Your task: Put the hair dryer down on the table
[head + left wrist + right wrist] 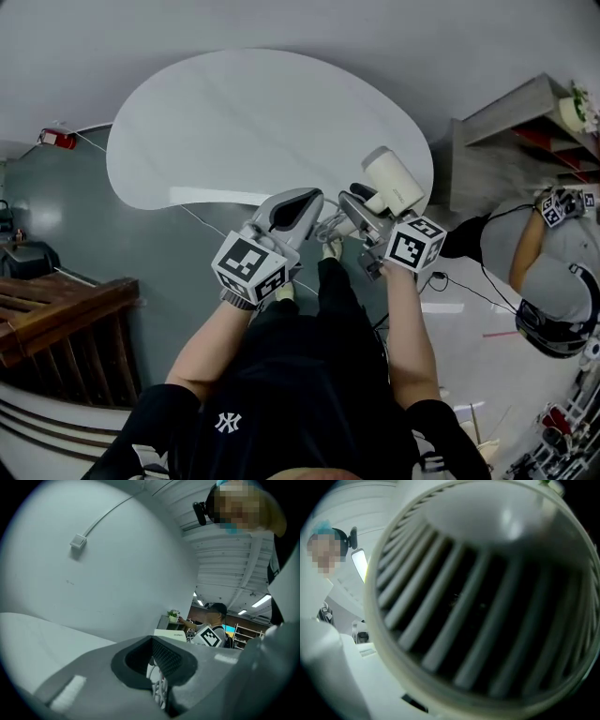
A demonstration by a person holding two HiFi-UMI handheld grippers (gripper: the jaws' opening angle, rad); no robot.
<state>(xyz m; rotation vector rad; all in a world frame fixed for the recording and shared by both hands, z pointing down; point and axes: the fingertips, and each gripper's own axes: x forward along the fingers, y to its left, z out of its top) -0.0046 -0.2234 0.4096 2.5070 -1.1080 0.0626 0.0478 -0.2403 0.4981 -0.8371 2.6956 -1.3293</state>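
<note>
one white rounded surface point(234, 122) lies ahead. the white hair dryer point(394, 183) is held at its near edge, pinched in the right gripper's point(368, 217) fingers. a grey mesh-lined piece point(154, 663) covers the left gripper's point(281, 232) fingers; i cannot tell their state.

Black short-sleeved T-shirt point(281, 412) on the person, with a small white logo of interlocked letters point(226, 423) on the chest. Black trousers point(328, 309) run down to pale shoes point(284, 292). The left hand-held gripper point(319, 217) has a smooth grey moulded shell with a dark hollow in it, and a white cube point(248, 267) with black square markers at its back. The right hand-held gripper point(364, 208) is grey too, with dark fittings and its own marker cube point(413, 244), black squares on white faces.
</note>
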